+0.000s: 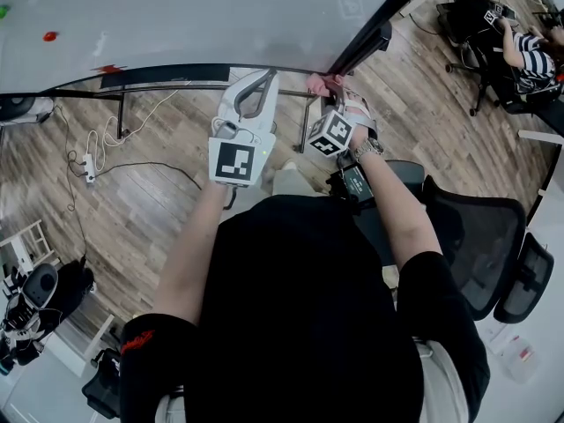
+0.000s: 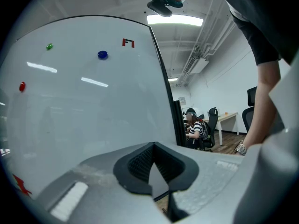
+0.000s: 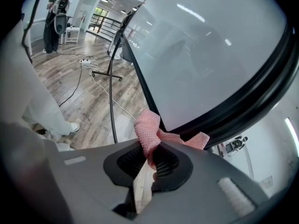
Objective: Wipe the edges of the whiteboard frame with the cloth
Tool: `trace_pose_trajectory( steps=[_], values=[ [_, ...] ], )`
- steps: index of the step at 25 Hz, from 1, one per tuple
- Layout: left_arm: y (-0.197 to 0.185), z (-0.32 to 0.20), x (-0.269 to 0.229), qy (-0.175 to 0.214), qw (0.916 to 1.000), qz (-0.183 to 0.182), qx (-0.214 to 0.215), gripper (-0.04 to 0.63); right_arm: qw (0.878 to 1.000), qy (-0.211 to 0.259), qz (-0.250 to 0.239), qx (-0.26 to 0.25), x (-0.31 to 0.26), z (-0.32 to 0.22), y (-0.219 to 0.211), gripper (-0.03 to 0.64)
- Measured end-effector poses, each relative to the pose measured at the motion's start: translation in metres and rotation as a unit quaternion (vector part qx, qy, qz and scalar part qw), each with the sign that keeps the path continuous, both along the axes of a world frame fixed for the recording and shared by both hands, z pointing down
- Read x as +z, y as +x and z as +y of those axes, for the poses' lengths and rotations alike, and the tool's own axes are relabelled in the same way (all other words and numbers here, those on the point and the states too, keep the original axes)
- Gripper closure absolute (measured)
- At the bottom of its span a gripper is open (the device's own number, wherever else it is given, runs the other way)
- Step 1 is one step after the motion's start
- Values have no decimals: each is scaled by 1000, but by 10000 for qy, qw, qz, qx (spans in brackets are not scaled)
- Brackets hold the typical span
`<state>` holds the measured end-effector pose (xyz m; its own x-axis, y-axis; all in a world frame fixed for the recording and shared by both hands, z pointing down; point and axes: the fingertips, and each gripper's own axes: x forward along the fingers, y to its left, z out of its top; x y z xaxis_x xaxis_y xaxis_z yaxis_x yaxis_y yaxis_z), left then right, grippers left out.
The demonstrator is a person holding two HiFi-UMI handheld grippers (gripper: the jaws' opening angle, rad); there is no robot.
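Observation:
The whiteboard (image 1: 176, 16) stands ahead of me, and its black frame (image 1: 176, 71) runs along the bottom to the lower right corner. My right gripper (image 1: 335, 86) is shut on a pink mesh cloth (image 1: 317, 83) and holds it against that corner. In the right gripper view the cloth (image 3: 147, 127) bunches between the jaws of the right gripper (image 3: 150, 150) and touches the black frame (image 3: 233, 111) where two edges meet. My left gripper (image 1: 267, 76) is shut and holds nothing, its tips close to the bottom edge. The left gripper (image 2: 154, 146) faces the board face and the frame's right edge (image 2: 163, 78).
Coloured magnets (image 2: 102, 54) dot the board. Metal stand bars (image 1: 211, 87) sit under the frame. A power strip with cables (image 1: 88, 167) lies on the wood floor at left. A seated person in a striped shirt (image 1: 529, 51) is at far right. A black office chair (image 1: 476, 236) stands behind my right arm.

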<state>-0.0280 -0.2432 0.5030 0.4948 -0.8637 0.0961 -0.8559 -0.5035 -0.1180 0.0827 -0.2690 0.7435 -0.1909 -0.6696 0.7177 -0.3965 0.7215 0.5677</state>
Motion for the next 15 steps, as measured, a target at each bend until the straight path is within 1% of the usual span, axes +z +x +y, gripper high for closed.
trace_pose_trajectory(
  steps=[5, 8, 15],
  values=[
    [-4, 6, -1, 4, 10000, 48, 67, 594, 9979, 148, -554, 298, -20, 3, 0, 586],
    [-8, 9, -1, -8, 9998, 128, 125, 594, 9949, 316, -867, 412, -38, 6, -4, 586],
    [-18, 21, -4, -4, 9991, 245, 352, 594, 9825, 751, -1558, 692, -88, 19, -18, 588]
  ],
)
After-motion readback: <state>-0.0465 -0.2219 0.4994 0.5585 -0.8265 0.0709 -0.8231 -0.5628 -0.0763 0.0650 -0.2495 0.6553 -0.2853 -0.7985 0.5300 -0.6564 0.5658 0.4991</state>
